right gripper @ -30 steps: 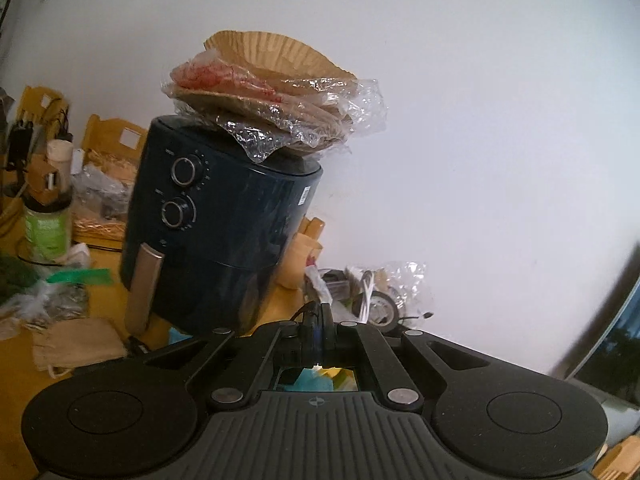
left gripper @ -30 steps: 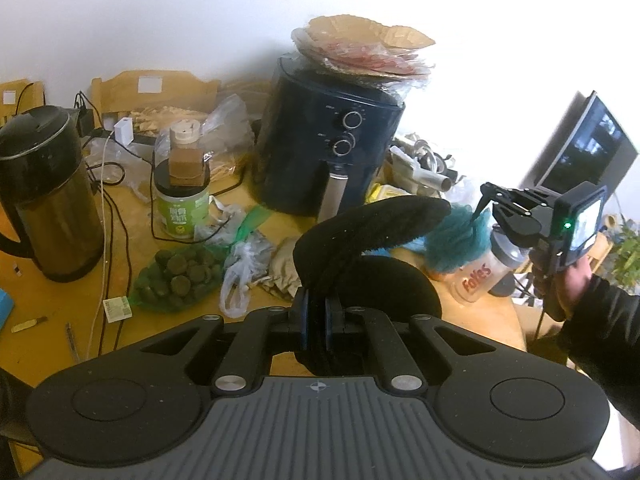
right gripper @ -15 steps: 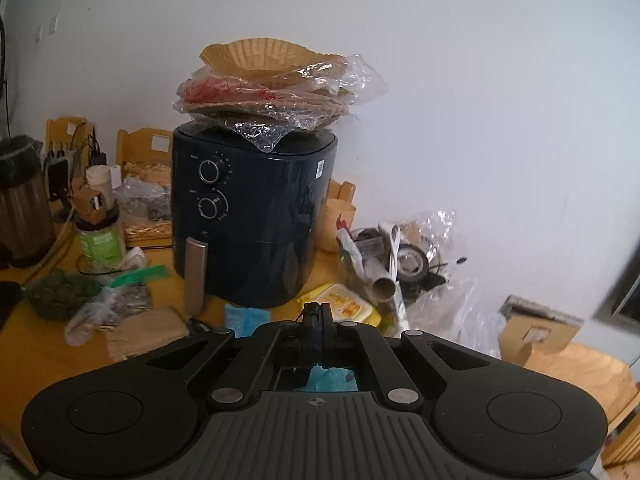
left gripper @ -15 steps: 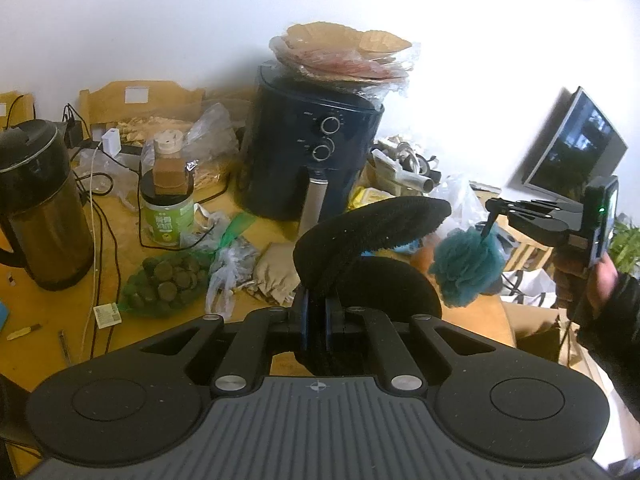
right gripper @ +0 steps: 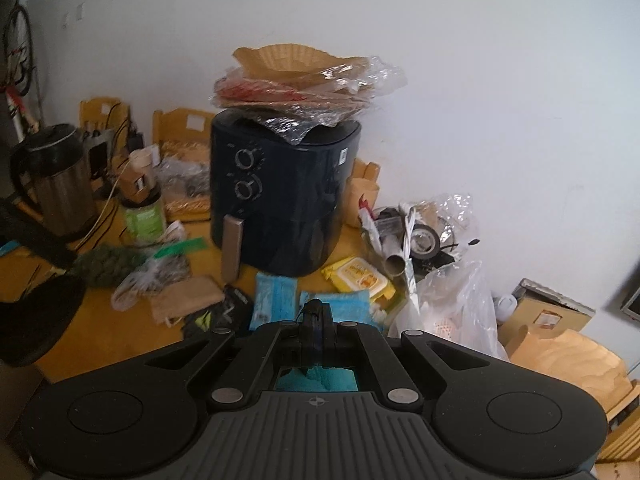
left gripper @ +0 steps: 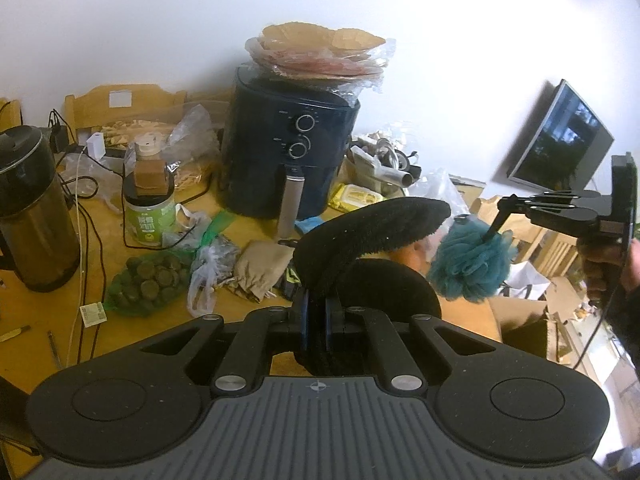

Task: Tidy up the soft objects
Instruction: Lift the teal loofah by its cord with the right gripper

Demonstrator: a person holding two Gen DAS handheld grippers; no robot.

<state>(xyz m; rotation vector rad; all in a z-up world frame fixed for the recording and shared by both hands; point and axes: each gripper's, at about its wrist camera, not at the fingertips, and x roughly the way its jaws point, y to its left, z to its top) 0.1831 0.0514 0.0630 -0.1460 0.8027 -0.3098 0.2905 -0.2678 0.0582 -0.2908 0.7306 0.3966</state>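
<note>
My left gripper is shut on a black fuzzy pad that arches up and right above the table; in the right wrist view the pad shows at the left edge. My right gripper is shut on a teal bath pouf and holds it in the air beyond the table's right edge. In the right wrist view, that gripper is shut, with teal mesh showing under the fingers.
A black air fryer topped with paper liners stands at the back. A kettle, a green jar, bags, a brown pouch and blue wipe packs crowd the wooden table. Cardboard boxes sit to the right.
My right gripper lifted the teal pouf up off the table and carried it right, past the table edge. Both grippers pulled back from the air fryer. The left still holds the black pad.
</note>
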